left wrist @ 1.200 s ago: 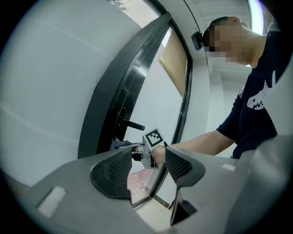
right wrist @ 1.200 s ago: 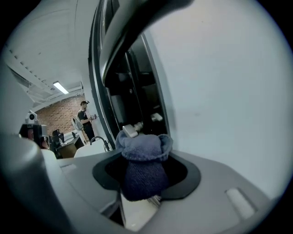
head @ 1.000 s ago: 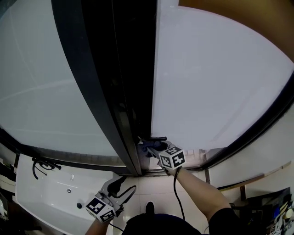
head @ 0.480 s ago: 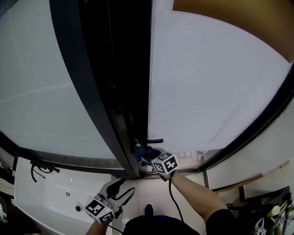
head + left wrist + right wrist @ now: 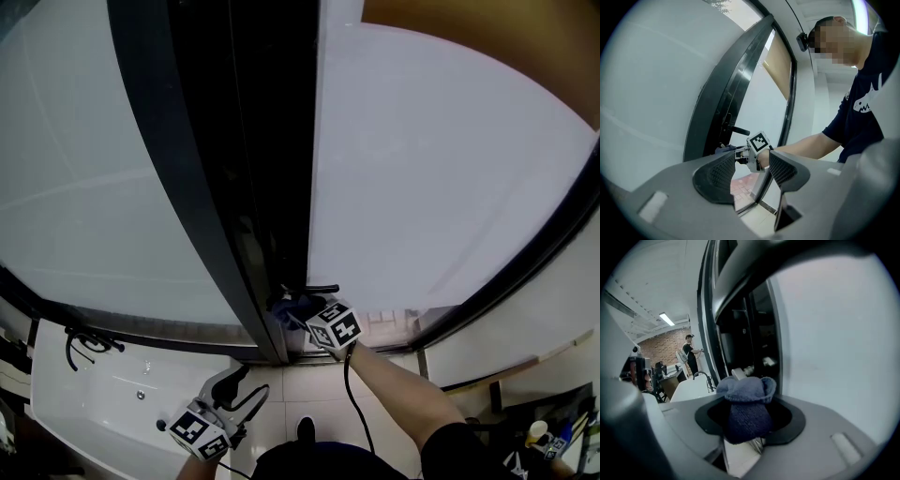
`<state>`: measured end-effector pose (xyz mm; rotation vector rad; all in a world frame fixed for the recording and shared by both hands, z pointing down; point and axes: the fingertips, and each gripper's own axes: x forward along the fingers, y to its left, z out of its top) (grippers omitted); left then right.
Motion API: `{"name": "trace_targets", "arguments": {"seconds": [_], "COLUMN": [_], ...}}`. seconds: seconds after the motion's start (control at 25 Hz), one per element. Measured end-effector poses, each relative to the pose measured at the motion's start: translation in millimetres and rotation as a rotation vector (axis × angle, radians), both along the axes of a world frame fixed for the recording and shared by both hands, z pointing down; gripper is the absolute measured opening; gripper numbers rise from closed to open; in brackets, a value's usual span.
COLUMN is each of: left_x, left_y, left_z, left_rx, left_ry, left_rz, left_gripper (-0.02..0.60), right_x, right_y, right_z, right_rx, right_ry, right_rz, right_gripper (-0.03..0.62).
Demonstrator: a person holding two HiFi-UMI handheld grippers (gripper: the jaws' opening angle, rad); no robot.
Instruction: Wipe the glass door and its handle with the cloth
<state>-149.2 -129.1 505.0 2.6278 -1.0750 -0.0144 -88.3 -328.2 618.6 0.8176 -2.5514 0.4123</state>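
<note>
The left gripper hangs nearest, low by the person's body and just right of a white sink. Its jaws are spread wide with nothing between them. It seems parked here on purpose, well apart from the work, since wiping needs one tool only.

Farther on, the right gripper reaches to the near edge of the glass door. Its jaws are clamped on a dark blue cloth. The cloth is bunched so that a soft wad sticks out beyond the jaw tips. That probably lets fabric, not hard plastic, meet the surface.

The wad sits just below the black bar handle, which juts out from the door's left edge. Whether cloth and handle are touching cannot be told. The low, edge-on approach suggests the handle area is the part being worked at this step.

Beyond rises the frosted pane, wide and pale, to the right. A dark frame curves up on the left. Most of the glass lies far above the cloth's present reach.
</note>
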Motion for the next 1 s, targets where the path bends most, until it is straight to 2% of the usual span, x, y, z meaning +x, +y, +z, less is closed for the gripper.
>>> {"name": "trace_targets", "arguments": {"seconds": [0.32, 0.48, 0.56, 0.68, 0.76, 0.88, 1.0], "left_x": [14, 25, 30, 31, 32, 34, 37], "left_y": [-2, -2, 0, 1, -1, -1, 0], "left_z": [-4, -8, -11, -11, -13, -16, -17], "left_rx": [0.007, 0.011, 0.019, 0.028, 0.027, 0.035, 0.04], "left_ry": [-0.007, 0.006, 0.006, -0.005, -0.009, -0.005, 0.005], "left_rz": [0.038, 0.054, 0.064, 0.078, 0.078, 0.083, 0.096], "left_gripper": [0.224, 0.224, 0.224, 0.224, 0.224, 0.224, 0.224], "right_x": [47, 66, 72, 64, 50, 29, 5], "right_y": [-12, -2, 16, 53, 68, 76, 72], "right_z": [-23, -33, -35, -47, -76, -138, -174], "right_rx": [0.021, 0.025, 0.042, 0.188, 0.316, 0.526, 0.72], "right_ry": [-0.065, -0.082, -0.061, 0.076, 0.117, 0.149, 0.278], "right_rz": [0.115, 0.126, 0.096, -0.053, -0.124, -0.153, -0.175], "right_gripper": [0.187, 0.187, 0.187, 0.187, 0.187, 0.187, 0.187]}}
